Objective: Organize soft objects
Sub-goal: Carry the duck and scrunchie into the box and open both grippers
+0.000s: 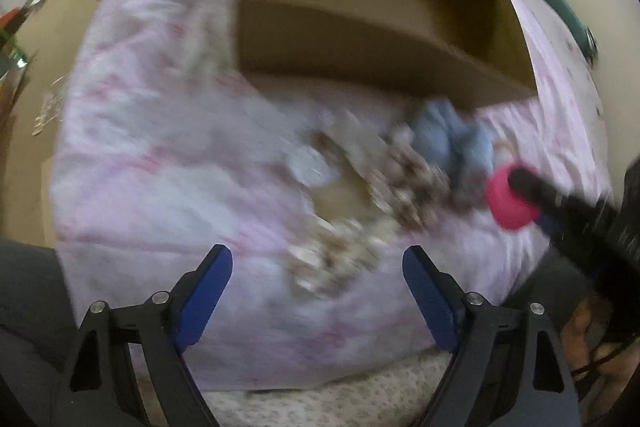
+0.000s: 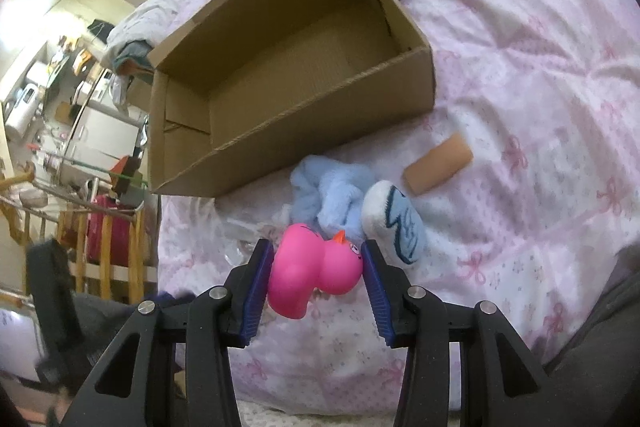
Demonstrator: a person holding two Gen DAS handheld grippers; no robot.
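A bed with a pink bow-print quilt carries everything; a cluttered room with shelves lies far left. An open cardboard box sits on the quilt, nothing visible inside. Just near of it lie a blue plush, a white-and-blue soft toy and a tan block. The right gripper has its fingers clamped on a pink rubber duck. The left gripper stands released above a blurred brown-and-white soft thing.

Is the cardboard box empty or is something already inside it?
Empty. The right wrist view looks into the cardboard box and shows only its bare floor and walls; the toys lie outside on the bedspread.
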